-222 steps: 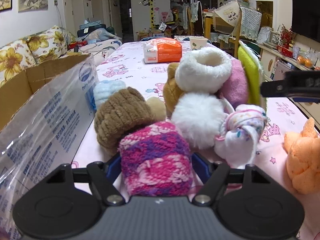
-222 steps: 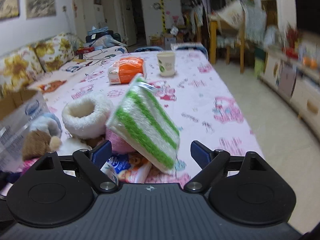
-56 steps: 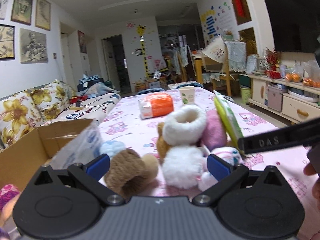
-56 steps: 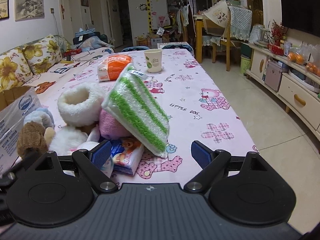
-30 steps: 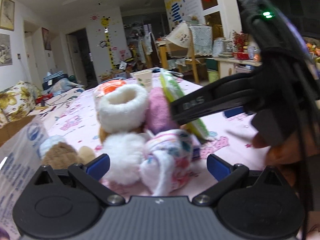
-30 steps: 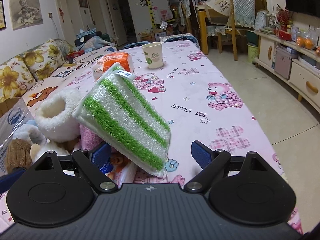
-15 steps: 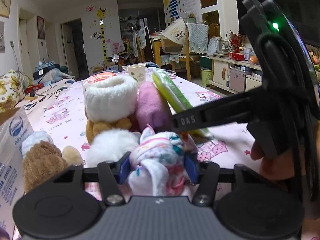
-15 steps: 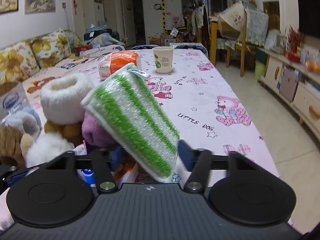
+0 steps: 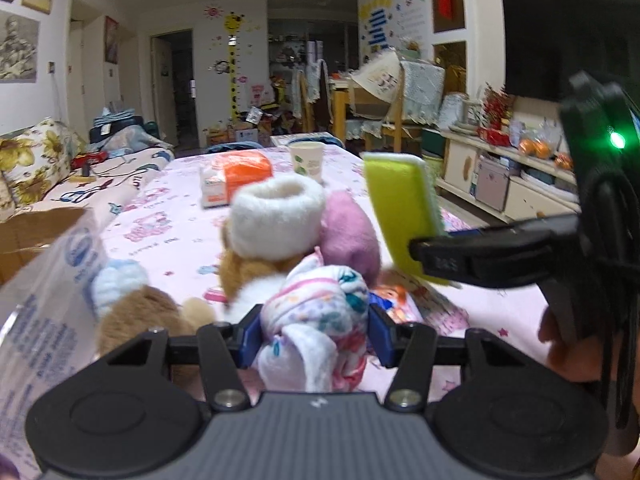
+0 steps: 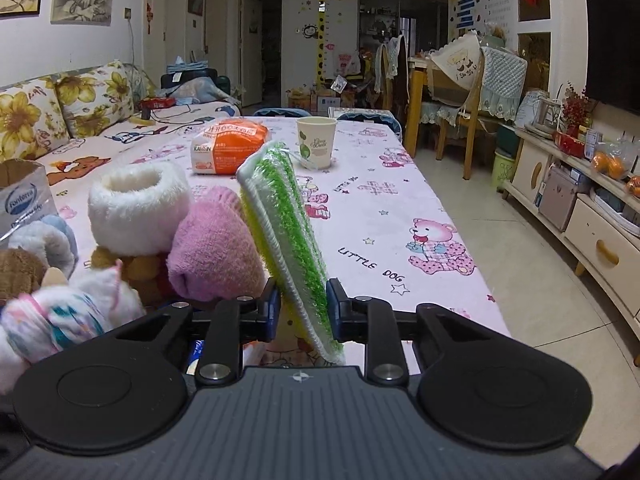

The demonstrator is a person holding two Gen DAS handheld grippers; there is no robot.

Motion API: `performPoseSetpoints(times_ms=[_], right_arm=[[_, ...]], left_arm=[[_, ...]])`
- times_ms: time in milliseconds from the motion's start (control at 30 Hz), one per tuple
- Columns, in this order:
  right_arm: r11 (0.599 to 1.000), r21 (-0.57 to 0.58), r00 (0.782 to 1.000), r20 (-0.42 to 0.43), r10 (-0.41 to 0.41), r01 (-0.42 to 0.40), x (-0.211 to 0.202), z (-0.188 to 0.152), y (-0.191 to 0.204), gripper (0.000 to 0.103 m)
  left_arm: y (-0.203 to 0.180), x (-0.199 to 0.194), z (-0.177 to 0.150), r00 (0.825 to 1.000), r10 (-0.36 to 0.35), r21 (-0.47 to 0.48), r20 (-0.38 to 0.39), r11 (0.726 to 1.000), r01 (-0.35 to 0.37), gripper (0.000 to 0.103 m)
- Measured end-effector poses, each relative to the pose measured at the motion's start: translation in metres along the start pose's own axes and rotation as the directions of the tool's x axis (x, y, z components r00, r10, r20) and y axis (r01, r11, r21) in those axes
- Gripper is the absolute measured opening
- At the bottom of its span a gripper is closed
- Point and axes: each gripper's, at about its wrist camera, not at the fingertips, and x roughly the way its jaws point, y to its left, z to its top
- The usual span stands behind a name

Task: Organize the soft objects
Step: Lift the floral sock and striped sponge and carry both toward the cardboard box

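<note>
A knotted white sock bundle with pink and teal print (image 9: 320,304) sits between my left gripper's (image 9: 315,336) blue pads, which are closing and press on both its sides. My right gripper (image 10: 303,312) is closing on the lower end of a green-striped scrub pad (image 10: 288,216), pads touching it, the pad standing edge-on and tilted. In the left wrist view the pad's yellow-green back (image 9: 400,204) shows, held from the right by one of that gripper's fingers (image 9: 480,260). A white fluffy cuff (image 9: 276,216), a pink sock (image 10: 212,248) and a brown plush (image 9: 136,320) remain in the pile.
A cardboard box with a printed plastic bag (image 9: 44,280) stands at the left. On the pink cartoon tablecloth (image 10: 400,208) farther back are an orange tissue pack (image 10: 232,144) and a paper cup (image 10: 316,142). A small printed packet (image 9: 394,300) lies under the pile. The floor drops off at right.
Both grippers went from wide open to closed: the left onto the sock bundle, the right onto the striped pad, which turned from flat-facing to edge-on. The left view rose slightly.
</note>
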Motion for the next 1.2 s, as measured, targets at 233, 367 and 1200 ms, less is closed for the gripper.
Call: performPoseSetpoints(times_ms=[233,367,1200], right_arm=[[0.998,0.044,0.999,0.0,0.042,-0.042,-0.007,0.003,0.005,0.027],[0.996,0.058,0.998,0.008,0.068,-0.068,-0.01,0.005,0.011,0.026],[0.96,0.106,0.957,0.159,0.241,-0.259,-0.031,0.022,0.034,0.022]], left_arm=[[0.026,-0.015,0.011,0.997,0.072,-0.051,0.025,0.996,-0.071,0.053],[0.044,-0.024,0.017,0.992,0.121,-0.082,0.041,0.99,-0.118,0.053],[0.097,-0.052,0.027,0.957,0.28,-0.186,0.079,0.947,-0.262,0.053]])
